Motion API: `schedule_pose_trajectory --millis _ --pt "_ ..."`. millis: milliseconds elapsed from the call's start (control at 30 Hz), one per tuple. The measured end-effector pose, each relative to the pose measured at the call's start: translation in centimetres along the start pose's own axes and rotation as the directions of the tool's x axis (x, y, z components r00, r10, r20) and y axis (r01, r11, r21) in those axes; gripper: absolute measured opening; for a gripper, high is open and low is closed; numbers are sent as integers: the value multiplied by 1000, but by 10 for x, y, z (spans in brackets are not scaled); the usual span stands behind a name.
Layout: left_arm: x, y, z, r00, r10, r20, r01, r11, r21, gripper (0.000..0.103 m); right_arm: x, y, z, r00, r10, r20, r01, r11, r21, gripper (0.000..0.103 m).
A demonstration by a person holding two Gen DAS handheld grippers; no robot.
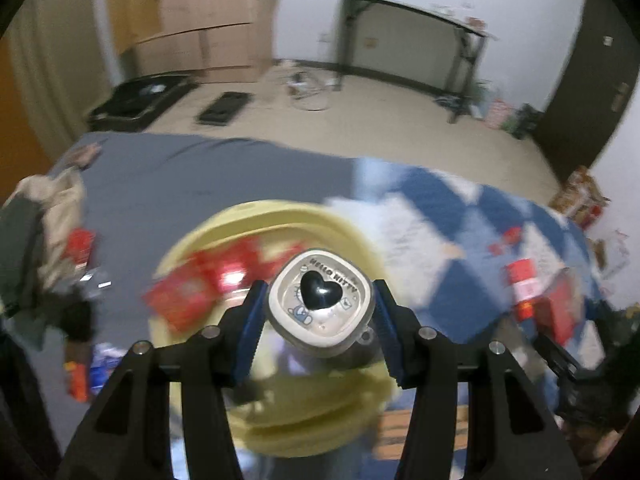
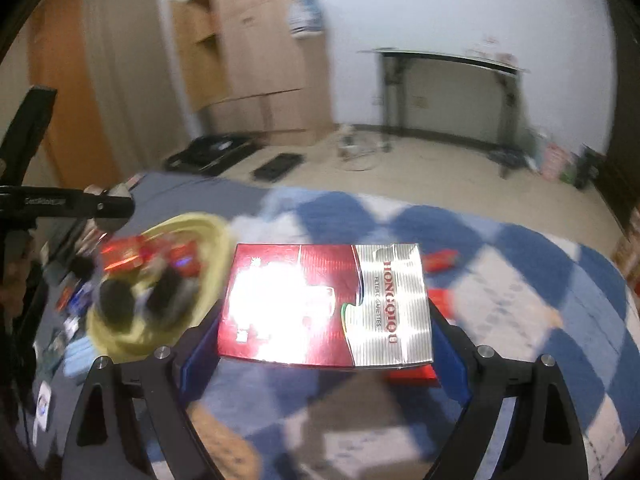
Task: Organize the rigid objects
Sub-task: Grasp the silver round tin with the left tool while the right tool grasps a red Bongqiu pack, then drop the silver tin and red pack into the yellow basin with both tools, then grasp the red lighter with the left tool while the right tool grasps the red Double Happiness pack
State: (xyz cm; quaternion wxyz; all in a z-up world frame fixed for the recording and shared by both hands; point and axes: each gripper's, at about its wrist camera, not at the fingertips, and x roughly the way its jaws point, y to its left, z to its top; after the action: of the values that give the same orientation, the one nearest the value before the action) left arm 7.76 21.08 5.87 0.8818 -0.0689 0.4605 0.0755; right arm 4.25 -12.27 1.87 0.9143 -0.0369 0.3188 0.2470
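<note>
The yellow basin (image 1: 256, 216) is your landmark on the bed. Your left gripper (image 1: 320, 312) is clamped on a small rounded Hello Kitty case (image 1: 320, 304) with a black heart on its lid, blue pads pressing both sides, and it hangs right above the basin. Red packs (image 1: 192, 288) lie inside the basin, blurred. Your right gripper (image 2: 324, 320), to the right of the basin (image 2: 192, 236), is spread wide with its pads tight against both ends of a red and silver cigarette carton (image 2: 328, 304), held flat above the blue and white checked quilt (image 2: 520, 280). More red packs (image 2: 438, 260) lie on the quilt beyond the carton. Left of the basin, small items lie scattered on the grey sheet (image 1: 180, 176).
</note>
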Motion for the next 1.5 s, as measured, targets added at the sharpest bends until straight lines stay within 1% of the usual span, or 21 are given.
schedule_pose_trajectory --millis 100,200,233,300,400,433,500,567,633,767,900,933,967,1067,1167,1233,1300,1367,1433,1467,1500 --pt "15 43 -10 999 51 -16 -52 995 -90 54 10 51 5 999 31 -27 -35 986 -164 90" --pt "37 62 -15 999 12 -40 -18 987 -158 54 27 96 12 997 63 -50 -74 955 -287 90" --pt "49 68 -16 998 -18 -52 7 981 -195 54 35 108 15 996 70 -63 -87 944 -318 90" --pt "68 73 -13 995 -61 -81 40 971 -237 54 56 137 18 996 52 -73 -79 898 -432 90" --pt "93 66 -6 992 -69 -103 49 981 -189 54 86 171 16 994 33 -107 -90 807 -584 90" --pt "97 65 -4 992 -70 -108 50 982 -180 54 97 182 13 992 32 -121 -102 764 -637 90" --pt "107 68 -1 990 -74 -117 52 983 -177 54 108 196 11 991 41 -129 -118 722 -681 90" --pt "118 72 0 987 -95 -131 70 980 -189 54 120 206 9 988 43 -145 -134 693 -708 90" --pt "128 74 -1 982 -112 -152 79 975 -207 54 131 209 7 985 42 -168 -152 680 -717 90" --pt "133 79 -1 979 -128 -156 91 970 -227 54 152 217 2 981 38 -188 -166 661 -732 90" --pt "127 84 1 980 -133 -147 93 963 -252 55 156 218 2 983 35 -183 -159 666 -729 91" --pt "121 84 3 983 -127 -136 89 964 -251 65 156 219 1 983 33 -179 -155 665 -730 92" --pt "112 85 4 986 -125 -114 93 964 -251 78 158 220 2 983 37 -177 -157 669 -727 97" --pt "83 83 12 993 -110 -34 98 966 -241 102 146 223 0 986 64 -151 -153 693 -704 102" --pt "49 68 19 997 -75 23 78 979 -190 103 120 216 3 988 110 -110 -156 738 -657 103" --pt "31 51 19 997 -65 37 70 985 -157 103 99 204 5 986 144 -87 -167 773 -612 103" --pt "19 32 18 997 -69 37 74 988 -137 103 76 185 5 988 143 -54 -149 818 -556 103" --pt "9 8 17 995 -92 40 97 988 -124 103 51 156 2 993 115 -12 -107 872 -477 103" --pt "7 -23 19 992 -120 24 122 988 -96 103 27 119 -2 998 56 26 -41 918 -394 103" --pt "9 -39 19 991 -135 10 135 988 -76 103 16 108 -5 999 26 40 -10 929 -370 103" --pt "10 -54 19 990 -144 -2 143 988 -59 103 6 85 -8 998 -29 55 46 941 -336 103"
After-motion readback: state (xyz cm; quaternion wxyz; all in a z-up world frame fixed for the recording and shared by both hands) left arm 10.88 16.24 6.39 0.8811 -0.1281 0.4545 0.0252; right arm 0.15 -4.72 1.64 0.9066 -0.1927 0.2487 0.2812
